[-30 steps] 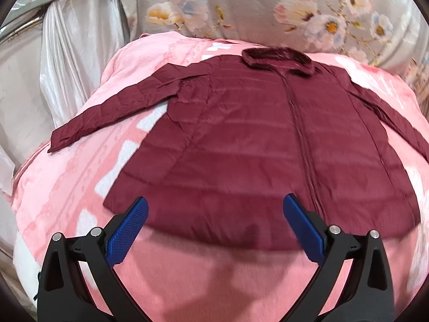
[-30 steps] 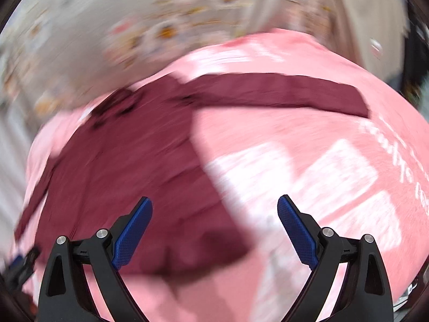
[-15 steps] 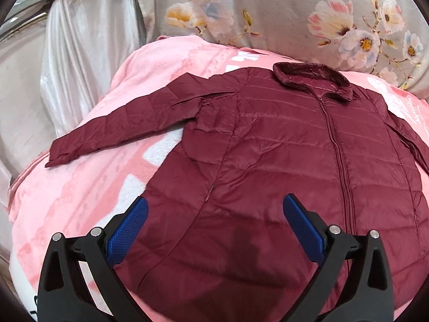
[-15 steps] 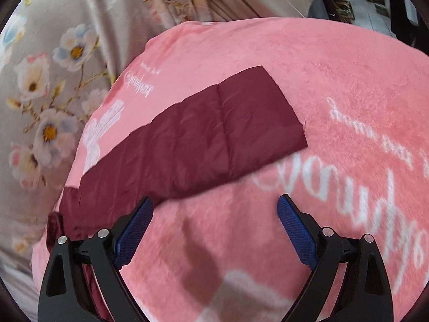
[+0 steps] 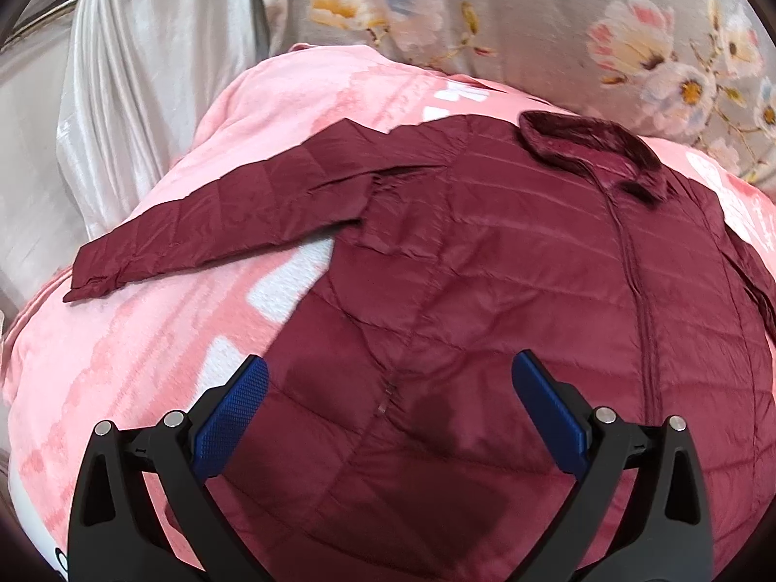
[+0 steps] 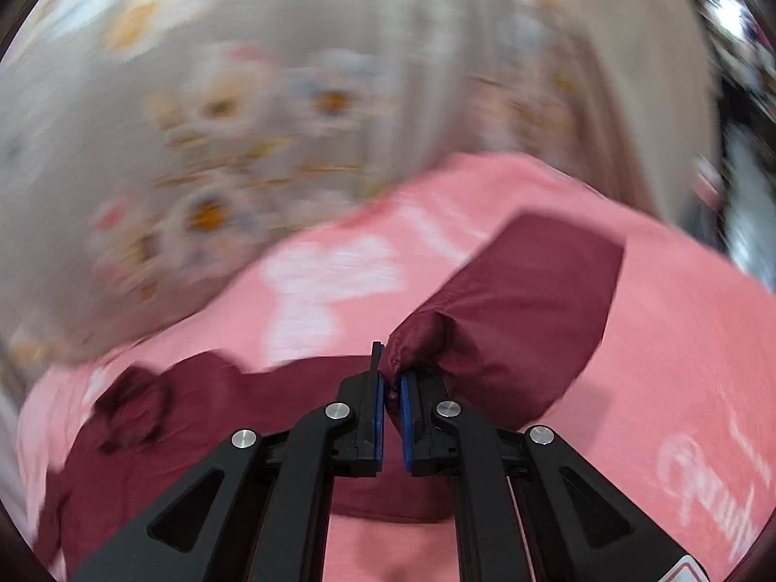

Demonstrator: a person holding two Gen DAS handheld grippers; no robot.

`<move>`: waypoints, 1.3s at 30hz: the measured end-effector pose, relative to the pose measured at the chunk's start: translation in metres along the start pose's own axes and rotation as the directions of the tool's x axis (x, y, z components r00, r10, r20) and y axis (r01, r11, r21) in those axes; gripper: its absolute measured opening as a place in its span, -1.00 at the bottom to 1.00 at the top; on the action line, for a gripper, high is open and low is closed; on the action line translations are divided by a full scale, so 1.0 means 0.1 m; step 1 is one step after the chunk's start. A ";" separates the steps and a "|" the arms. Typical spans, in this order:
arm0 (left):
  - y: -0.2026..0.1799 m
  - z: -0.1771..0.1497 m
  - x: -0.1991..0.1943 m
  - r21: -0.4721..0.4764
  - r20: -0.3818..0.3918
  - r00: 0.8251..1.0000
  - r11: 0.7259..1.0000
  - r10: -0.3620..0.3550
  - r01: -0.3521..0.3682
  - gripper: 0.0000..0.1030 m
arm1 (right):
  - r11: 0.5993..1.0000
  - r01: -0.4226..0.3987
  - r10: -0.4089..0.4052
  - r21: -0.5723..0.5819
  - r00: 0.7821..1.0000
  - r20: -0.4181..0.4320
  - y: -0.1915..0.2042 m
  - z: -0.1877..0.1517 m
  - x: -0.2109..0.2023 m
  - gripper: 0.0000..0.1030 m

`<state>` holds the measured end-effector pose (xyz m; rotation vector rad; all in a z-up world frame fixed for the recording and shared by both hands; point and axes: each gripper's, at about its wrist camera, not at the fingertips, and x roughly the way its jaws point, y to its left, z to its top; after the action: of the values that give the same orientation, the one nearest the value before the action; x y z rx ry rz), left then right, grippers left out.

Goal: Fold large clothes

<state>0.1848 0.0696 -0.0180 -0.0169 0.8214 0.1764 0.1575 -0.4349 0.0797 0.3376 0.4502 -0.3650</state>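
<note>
A maroon quilted jacket (image 5: 509, 300) lies face up on a pink blanket (image 5: 121, 339), collar (image 5: 591, 145) at the far side and its left sleeve (image 5: 233, 213) stretched out to the left. My left gripper (image 5: 388, 402) is open and empty, hovering over the jacket's lower front. In the right wrist view my right gripper (image 6: 392, 388) is shut on the jacket's other sleeve (image 6: 524, 300) and holds it lifted off the blanket (image 6: 679, 339); the jacket body (image 6: 203, 417) and collar lie to the lower left. This view is blurred.
A grey floral curtain (image 5: 533, 24) hangs behind the bed. Shiny white drapery (image 5: 121, 97) stands at the left edge. The blanket carries white lettering (image 6: 703, 485) on the right side.
My right gripper has shut on the right sleeve's end and lifted it, swinging toward the jacket body. My left gripper has moved closer over the jacket's lower front and stays open.
</note>
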 end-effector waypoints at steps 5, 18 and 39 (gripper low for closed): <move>0.19 0.05 0.09 -0.038 -0.015 1.000 0.999 0.010 -0.010 0.91 | 0.913 -0.292 0.267 -0.285 0.956 -0.123 1.66 -0.34 0.11 -0.88; 0.57 0.16 0.31 -0.120 -0.083 0.983 0.981 -0.163 0.152 0.91 | 0.713 -0.631 0.479 -0.306 0.757 -0.445 2.85 -1.56 0.23 0.14; -0.57 0.81 0.98 -0.203 -0.188 0.871 0.886 -0.453 0.417 -0.88 | 0.871 -0.262 0.416 0.415 0.842 -0.343 0.38 -0.96 1.43 -0.09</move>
<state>0.3184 0.0349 -0.0378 -0.3774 1.0135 -0.1962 0.2586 -0.4020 -0.0615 0.8515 0.7393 -0.0061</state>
